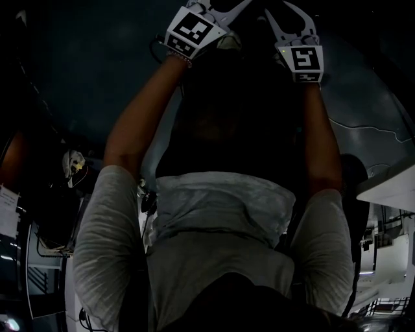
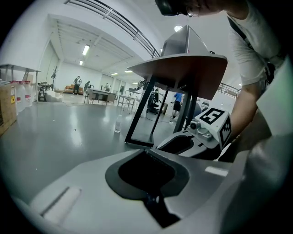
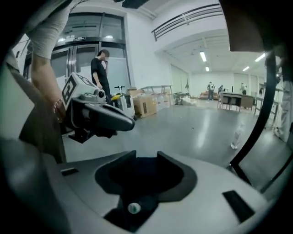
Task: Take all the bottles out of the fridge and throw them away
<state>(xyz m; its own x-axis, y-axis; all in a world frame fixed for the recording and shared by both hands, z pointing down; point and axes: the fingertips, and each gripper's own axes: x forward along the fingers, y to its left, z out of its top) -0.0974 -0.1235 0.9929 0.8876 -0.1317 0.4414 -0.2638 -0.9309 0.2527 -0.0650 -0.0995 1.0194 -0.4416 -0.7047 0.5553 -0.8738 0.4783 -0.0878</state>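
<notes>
The person holds two tools, one in each hand, with both forearms stretched forward and side by side. The left hand-held gripper [image 1: 224, 8] and the right hand-held gripper [image 1: 290, 16] each carry one cube with square markers, so I count two cubes. The head view is very dark. In the left gripper view the jaws stand a little apart around a dark hollow, and nothing is between them. The right gripper view shows the same: jaws partly apart and empty. I can find only one bottle [image 2: 118, 124]. It is clear and stands upright on the grey floor [image 2: 55, 132], near the foot of a surface on black legs [image 2: 183, 68] and well apart from both tools. The right gripper view shows this bottle [image 3: 236, 137] too, just beside one black leg. No view shows a fridge. One person in dark clothes [image 3: 100, 68] stands at the glass doors, and some cardboard boxes [image 3: 146, 105] lie on the floor behind. Their number I cannot count surely.
</notes>
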